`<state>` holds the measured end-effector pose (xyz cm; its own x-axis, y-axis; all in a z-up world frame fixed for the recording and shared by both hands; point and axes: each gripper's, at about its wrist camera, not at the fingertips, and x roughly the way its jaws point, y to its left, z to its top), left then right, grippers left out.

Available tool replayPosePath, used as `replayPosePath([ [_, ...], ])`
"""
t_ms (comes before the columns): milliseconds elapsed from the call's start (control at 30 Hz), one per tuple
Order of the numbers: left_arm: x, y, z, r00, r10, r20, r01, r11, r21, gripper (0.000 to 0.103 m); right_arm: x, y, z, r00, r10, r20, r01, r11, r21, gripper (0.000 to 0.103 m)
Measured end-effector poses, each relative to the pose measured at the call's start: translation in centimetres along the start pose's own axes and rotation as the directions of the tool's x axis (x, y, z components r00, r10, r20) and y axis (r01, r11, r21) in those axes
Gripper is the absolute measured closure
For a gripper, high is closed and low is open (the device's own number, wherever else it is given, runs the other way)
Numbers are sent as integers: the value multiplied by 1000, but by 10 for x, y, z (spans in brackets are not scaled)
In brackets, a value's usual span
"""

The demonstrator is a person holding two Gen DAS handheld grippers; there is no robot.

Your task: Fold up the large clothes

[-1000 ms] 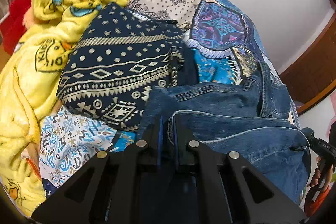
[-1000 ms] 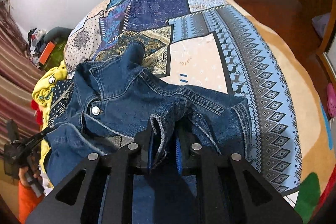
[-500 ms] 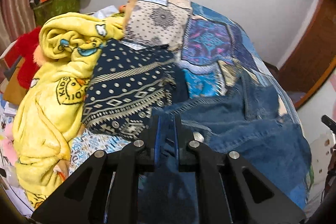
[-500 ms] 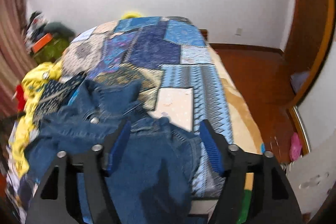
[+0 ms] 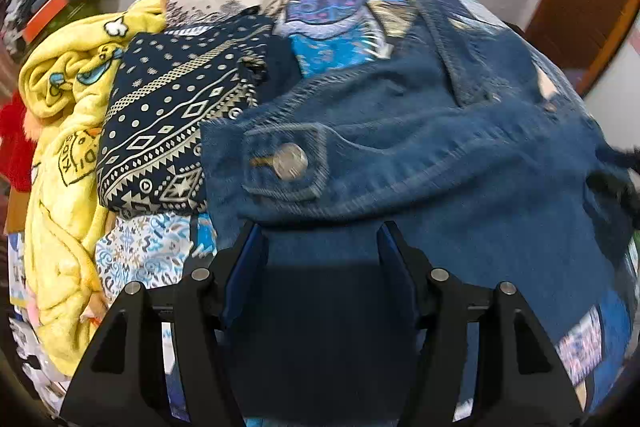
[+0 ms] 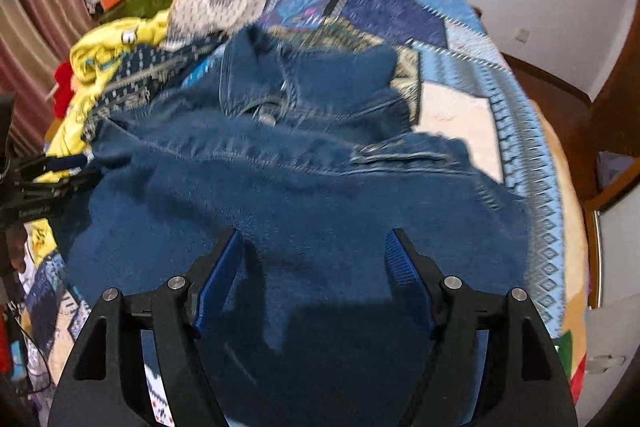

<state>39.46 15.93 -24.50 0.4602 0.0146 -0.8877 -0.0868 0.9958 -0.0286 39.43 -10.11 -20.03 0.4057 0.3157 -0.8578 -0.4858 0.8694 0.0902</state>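
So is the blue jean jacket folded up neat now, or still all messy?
Still messy. The denim jacket lies rumpled across the bedspread, collar bunched, no tidy fold. Both grippers, left and right, are open above it.

both grippers let go of the denim

one second back, clamped shut on folds of the denim jacket (image 5: 420,131); half a second back, right gripper (image 6: 314,247) already spread while the left gripper (image 5: 320,239) still pinched cloth. now both sets of jaws wide apart, with nothing between the blue pads (image 5: 246,259) but flat fabric beneath. jacket no longer bunched and lifted at the fingertips: dropped onto the patchwork bedspread (image 6: 520,115), spread broader, collar (image 6: 304,75) at the far end in the right wrist view. metal button (image 5: 290,161) now large and close in the left wrist view.
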Motion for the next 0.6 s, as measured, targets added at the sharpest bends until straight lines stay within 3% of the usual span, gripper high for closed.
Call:
replayPosePath([
  [167, 18, 33, 16, 997, 75, 32, -70, 988, -138, 41, 23, -2, -3, 997, -35, -66, 34, 999, -23, 30],
  [300, 36, 58, 18, 997, 72, 3, -70, 974, -217, 27, 17, -19, -10, 997, -64, -52, 64, 998, 2, 21],
  [467, 18, 55, 14, 995, 96, 22, -89, 974, -207, 27, 3, -45, -24, 994, -101, -49, 104, 993, 60, 19],
  [600, -15, 40, 8, 997, 34, 68, -25, 991, -135, 27, -13, -44, -31, 993, -117, -31, 119, 989, 89, 19],
])
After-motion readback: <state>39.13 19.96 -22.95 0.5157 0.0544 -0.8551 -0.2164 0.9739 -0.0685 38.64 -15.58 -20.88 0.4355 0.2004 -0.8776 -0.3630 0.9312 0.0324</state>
